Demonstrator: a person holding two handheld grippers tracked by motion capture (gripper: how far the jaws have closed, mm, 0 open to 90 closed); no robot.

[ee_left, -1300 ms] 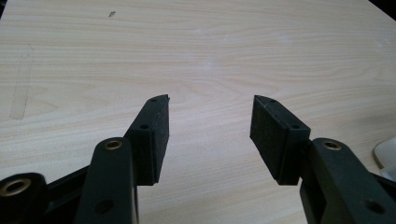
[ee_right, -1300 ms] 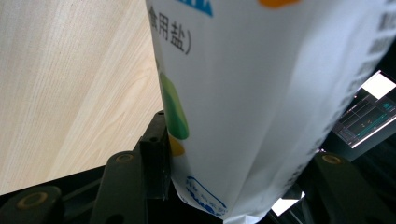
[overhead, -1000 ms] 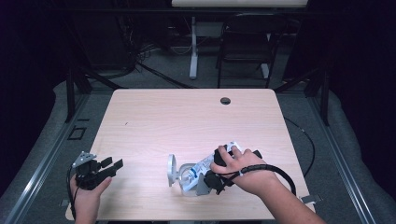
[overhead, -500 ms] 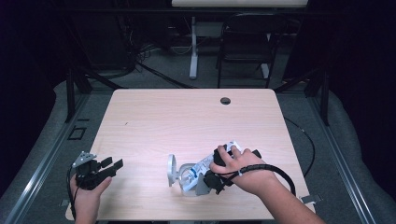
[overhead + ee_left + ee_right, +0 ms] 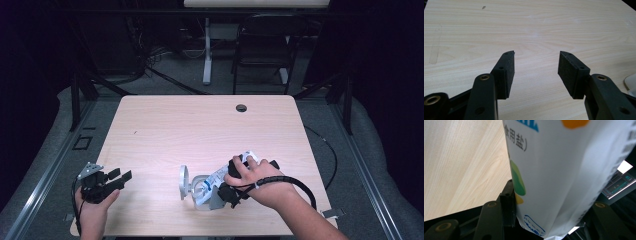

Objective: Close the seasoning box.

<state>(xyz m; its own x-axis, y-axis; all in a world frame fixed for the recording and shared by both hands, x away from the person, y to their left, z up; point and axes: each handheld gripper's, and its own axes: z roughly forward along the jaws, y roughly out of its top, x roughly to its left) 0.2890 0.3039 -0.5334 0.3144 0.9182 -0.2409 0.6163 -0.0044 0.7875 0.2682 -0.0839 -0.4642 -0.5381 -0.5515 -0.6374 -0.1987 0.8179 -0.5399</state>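
White salt bag (image 5: 216, 178) down near the front edge of the table (image 5: 200, 125), right of centre, lying tilted. Long axis running diagonally: lower end toward a clear glass jar (image 5: 189, 184) at the left, upper end up and to the right under the hand. In the right gripper view, bag (image 5: 564, 170) seen close up, printed face with blue characters and green and orange patches, wedged between the two black jaws. Right gripper (image 5: 231, 192) clamped on that bag, pads pressing its sides, right hand (image 5: 260, 182) wrapped over the top, cable looping off to the right. Well apart, at the table's front-left corner, left gripper (image 5: 120, 177) held in the left hand (image 5: 92, 205), jaws spread wide with only bare wood between them, pointing up and to the right across the tabletop.
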